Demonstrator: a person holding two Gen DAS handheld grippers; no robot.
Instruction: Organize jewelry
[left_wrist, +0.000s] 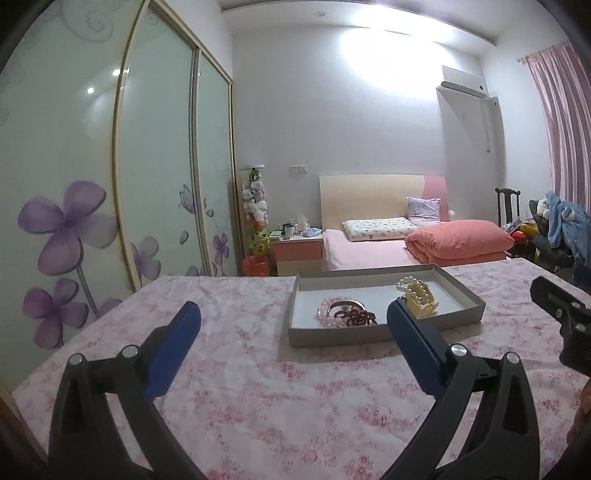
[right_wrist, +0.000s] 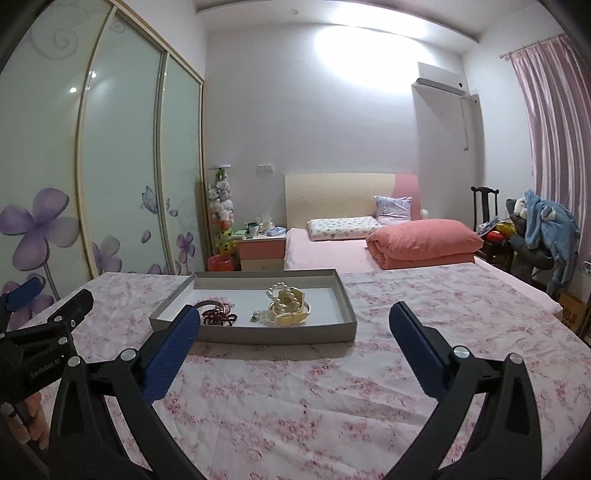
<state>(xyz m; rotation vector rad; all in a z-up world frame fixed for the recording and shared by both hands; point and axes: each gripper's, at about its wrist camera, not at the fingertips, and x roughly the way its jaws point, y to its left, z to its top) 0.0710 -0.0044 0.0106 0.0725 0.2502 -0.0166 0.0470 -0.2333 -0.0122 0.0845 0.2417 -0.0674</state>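
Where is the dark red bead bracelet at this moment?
The dark red bead bracelet lies in the grey tray on the floral cloth, at its near left, beside the pink bracelet, left of the pearls.

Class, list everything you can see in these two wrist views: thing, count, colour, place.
tray: one, grey, on the floral cloth
floral cloth: one, pink and white, foreground
pearl bracelet: one, white, tray's right half
cream piece: one, tray's right half
dark beads: one, maroon, tray's left half
pink bracelet: one, tray's left half
quilt: one, salmon, on bed
left claw: open
right claw: open
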